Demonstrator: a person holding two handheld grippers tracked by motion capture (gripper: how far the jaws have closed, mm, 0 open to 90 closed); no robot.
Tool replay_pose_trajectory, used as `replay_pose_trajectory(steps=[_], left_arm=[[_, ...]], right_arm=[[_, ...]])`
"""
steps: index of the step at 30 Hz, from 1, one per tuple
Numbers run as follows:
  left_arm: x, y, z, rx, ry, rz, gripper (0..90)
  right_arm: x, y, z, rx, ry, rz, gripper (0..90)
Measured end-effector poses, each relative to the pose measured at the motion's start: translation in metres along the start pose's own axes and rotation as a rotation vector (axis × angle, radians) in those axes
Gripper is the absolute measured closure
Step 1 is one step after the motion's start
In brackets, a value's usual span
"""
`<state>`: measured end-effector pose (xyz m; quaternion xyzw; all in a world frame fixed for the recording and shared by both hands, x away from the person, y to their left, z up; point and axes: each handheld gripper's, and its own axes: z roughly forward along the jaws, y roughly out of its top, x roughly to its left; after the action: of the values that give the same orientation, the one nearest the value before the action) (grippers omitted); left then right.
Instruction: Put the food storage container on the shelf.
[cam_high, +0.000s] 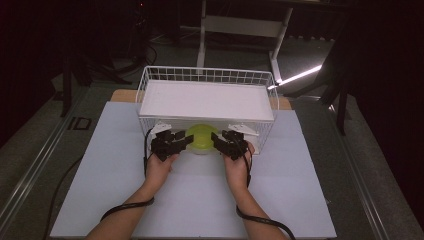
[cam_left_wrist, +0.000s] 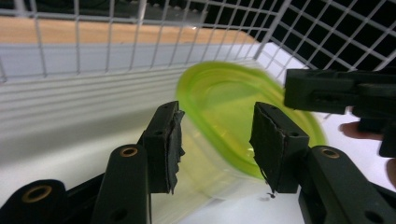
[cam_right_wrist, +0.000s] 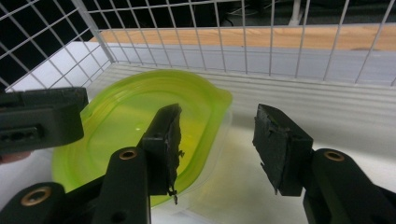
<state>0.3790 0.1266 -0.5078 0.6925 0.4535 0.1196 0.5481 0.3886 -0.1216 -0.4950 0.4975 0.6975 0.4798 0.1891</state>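
A clear plastic container with a yellow-green lid (cam_high: 200, 138) sits at the front of the lower level of a white wire basket (cam_high: 150, 80), tilted in both gripper views. My left gripper (cam_high: 172, 141) is at its left side and my right gripper (cam_high: 227, 142) at its right. In the left gripper view the jaws (cam_left_wrist: 217, 109) stand apart with the lid's edge (cam_left_wrist: 224, 98) between them, not pressed. In the right gripper view the jaws (cam_right_wrist: 218, 114) are also apart over the lid's rim (cam_right_wrist: 140, 112), with nothing gripped.
A white shelf board (cam_high: 207, 100) covers the top of the basket, leaving a low opening at the front. The basket stands on a white mat (cam_high: 200, 200) over a wooden table. Wire walls (cam_right_wrist: 261, 42) close the back and sides.
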Motion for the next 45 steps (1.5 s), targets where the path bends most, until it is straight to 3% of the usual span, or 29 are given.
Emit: replay_pose_trajectory(steps=[2,10,13,15,18,19,22,24,26,27,29,30,31,33,36,41,45], left_arm=[[-0.001,0.001,-0.003,-0.014,-0.014,0.004,52.4],[-0.006,-0.004,-0.016,-0.013,-0.043,-0.007,49.8],[-0.01,-0.007,-0.027,0.0,-0.04,0.017,48.9],[-0.013,-0.009,-0.035,0.014,-0.04,0.006,46.3],[-0.018,-0.014,-0.046,0.026,-0.046,0.018,42.5],[-0.02,-0.016,-0.049,0.027,-0.054,0.02,39.7],[-0.026,-0.023,-0.061,0.011,-0.082,0.024,34.0],[-0.028,-0.029,-0.068,0.018,-0.107,0.054,25.4],[-0.03,-0.033,-0.071,0.042,-0.086,0.056,21.6],[-0.03,-0.035,-0.073,0.052,-0.096,0.051,14.9],[-0.03,-0.037,-0.075,0.048,-0.092,0.054,5.9],[-0.03,-0.041,-0.078,0.033,-0.074,0.056,5.9],[-0.029,-0.042,-0.08,0.017,-0.061,0.058,0.4],[-0.027,-0.044,-0.084,-0.019,-0.021,0.046,0.3],[-0.024,-0.045,-0.087,-0.055,-0.011,0.032,0.4],[-0.021,-0.045,-0.089,-0.058,-0.02,0.043,0.4],[-0.023,-0.045,-0.089,-0.049,-0.009,0.075,0.4]], right_arm=[[0.002,0.001,-0.004,-0.003,-0.001,-0.03,50.6],[0.008,-0.001,-0.024,-0.026,0.039,-0.031,51.9],[0.014,-0.01,-0.035,-0.009,0.065,-0.033,55.2],[0.019,-0.017,-0.04,0.007,0.073,-0.049,62.3],[0.024,-0.026,-0.042,0.063,0.089,-0.061,85.5],[0.026,-0.029,-0.041,0.083,0.093,-0.072,89.8],[0.032,-0.033,-0.036,0.11,0.1,-0.094,90.0],[0.035,-0.036,-0.032,0.125,0.107,-0.089,90.0],[0.037,-0.037,-0.028,0.132,0.112,-0.085,90.0],[0.038,-0.038,-0.026,0.134,0.115,-0.08,90.0],[0.038,-0.038,-0.023,0.137,0.111,-0.079,90.0],[0.038,-0.039,-0.021,0.138,0.104,-0.079,90.0],[0.039,-0.039,-0.017,0.141,0.098,-0.07,90.0],[0.038,-0.039,-0.012,0.147,0.093,-0.067,90.0],[0.037,-0.037,-0.004,0.148,0.084,-0.047,90.0],[0.038,-0.032,0.005,0.153,0.077,-0.045,89.9],[0.039,-0.029,0.011,0.151,0.072,-0.038,89.9]])
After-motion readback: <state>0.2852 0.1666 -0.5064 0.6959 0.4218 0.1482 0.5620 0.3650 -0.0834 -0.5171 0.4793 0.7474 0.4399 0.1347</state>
